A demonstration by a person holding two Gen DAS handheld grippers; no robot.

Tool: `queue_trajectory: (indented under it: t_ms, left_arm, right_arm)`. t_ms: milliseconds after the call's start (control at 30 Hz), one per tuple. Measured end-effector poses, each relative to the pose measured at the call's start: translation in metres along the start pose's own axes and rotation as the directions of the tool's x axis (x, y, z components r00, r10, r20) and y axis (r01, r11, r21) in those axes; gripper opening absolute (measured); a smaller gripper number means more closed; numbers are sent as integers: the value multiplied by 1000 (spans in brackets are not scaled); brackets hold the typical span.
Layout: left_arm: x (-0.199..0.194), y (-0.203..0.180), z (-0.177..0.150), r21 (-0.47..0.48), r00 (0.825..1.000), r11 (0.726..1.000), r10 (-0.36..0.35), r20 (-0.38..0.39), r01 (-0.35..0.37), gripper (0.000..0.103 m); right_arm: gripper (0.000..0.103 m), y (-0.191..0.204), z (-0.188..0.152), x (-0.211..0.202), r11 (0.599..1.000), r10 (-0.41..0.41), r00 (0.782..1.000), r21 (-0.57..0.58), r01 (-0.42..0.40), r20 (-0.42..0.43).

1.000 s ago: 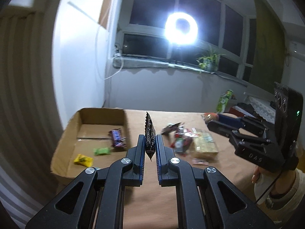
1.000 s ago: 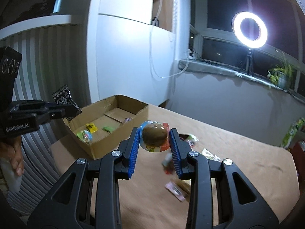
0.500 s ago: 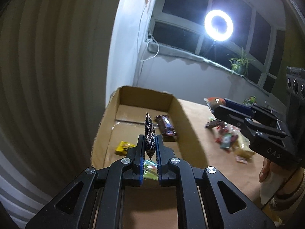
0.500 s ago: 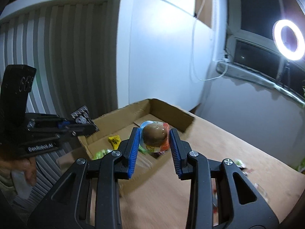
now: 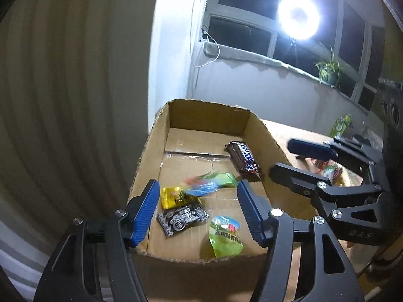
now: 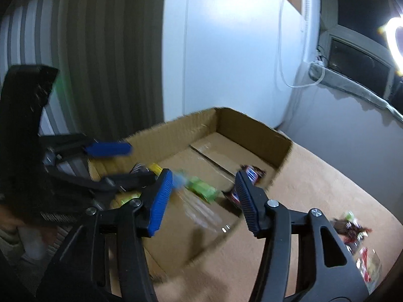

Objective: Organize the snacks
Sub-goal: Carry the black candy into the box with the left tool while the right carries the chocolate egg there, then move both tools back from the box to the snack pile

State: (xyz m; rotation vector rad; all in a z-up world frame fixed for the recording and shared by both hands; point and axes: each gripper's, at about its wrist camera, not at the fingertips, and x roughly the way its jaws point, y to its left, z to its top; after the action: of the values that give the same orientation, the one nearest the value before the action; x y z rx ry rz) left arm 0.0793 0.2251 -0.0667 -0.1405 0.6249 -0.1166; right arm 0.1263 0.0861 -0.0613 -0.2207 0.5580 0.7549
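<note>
Ring light (image 5: 299,18), potted plant (image 5: 328,68)

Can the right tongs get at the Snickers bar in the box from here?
Probably yes: the right tongs are open and empty above the box, whose top is open, and the Snickers bar lies uncovered against its right-hand wall.

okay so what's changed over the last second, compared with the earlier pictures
Both grippers swung from the table to over the cardboard box, and their jaws have just been opening. The left gripper let go of the black patterned packet, now lying in the box. The right gripper released the round chocolate snack, seemingly the falling colourful blur. The Snickers bar, yellow packet and green packet stayed put.
</note>
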Motion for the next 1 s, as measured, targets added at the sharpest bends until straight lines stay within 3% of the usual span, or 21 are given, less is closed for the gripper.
queue_trajectory:
  t_ms: [133,233,333,467,700,867,1000]
  left_arm:
    - [-14,8,-6,-49,1000,999,-24,18,25,63]
    - [-27,13,-10,-70,999,998,0,37,3,64]
    - [-40,17,-11,-105,998,994,7,56,-1,64]
    - [-55,18,-12,-120,997,993,21,76,-11,64]
    - [-76,3,-14,-97,995,995,41,86,-32,64]
    - [-89,-16,-18,-70,995,997,37,92,-30,72]
    - [-89,-35,-20,-36,997,999,13,83,-10,72]
  right_arm:
    - [55,-6,-13,-17,997,-68,998,39,67,6]
    - [55,-19,-25,-36,984,-132,991,121,130,14]
    - [55,-27,-39,-40,969,-176,982,164,184,-63]
    - [55,-16,-54,-28,979,-92,983,166,119,-159]
    - [55,14,-53,-29,991,-25,991,126,42,-132]
    - [55,-1,-62,-52,985,-64,992,150,81,-110]
    - [56,-4,-77,-82,984,-88,993,148,99,-82]
